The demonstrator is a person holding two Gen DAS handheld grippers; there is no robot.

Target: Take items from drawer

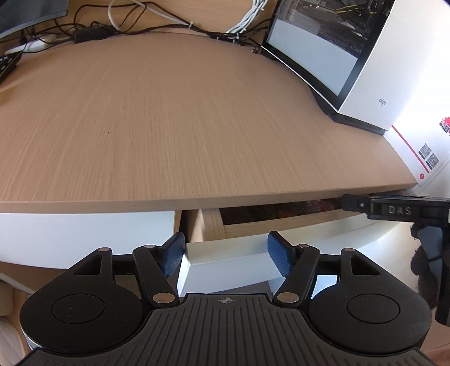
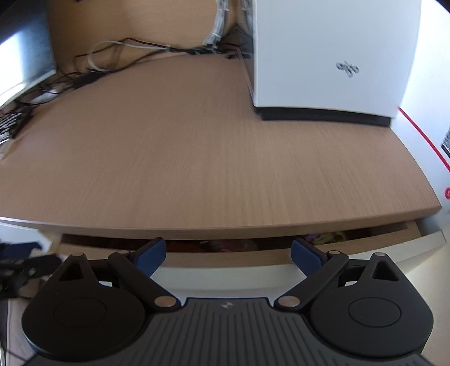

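Note:
A drawer with a white front [image 1: 225, 260] and wooden sides stands pulled a little way out from under the wooden desk top [image 1: 182, 126]. Its dark inside [image 1: 281, 209] shows some reddish things, too dim to name. My left gripper [image 1: 226, 253] is open, and the drawer front's left corner sits between its blue pads. The right gripper [image 1: 393, 209] hovers at the drawer's right end. In the right wrist view my right gripper [image 2: 229, 253] is open and empty, just before the white drawer front [image 2: 225, 277]. Colourful items [image 2: 323, 238] show in the gap.
A white computer case [image 1: 368, 62] [image 2: 323, 56] stands at the back right of the desk. Cables [image 1: 140, 25] run along the back edge. A monitor [image 2: 22, 56] and a keyboard [image 1: 7, 63] are at the left. A white box with red lines [image 1: 422, 154] sits far right.

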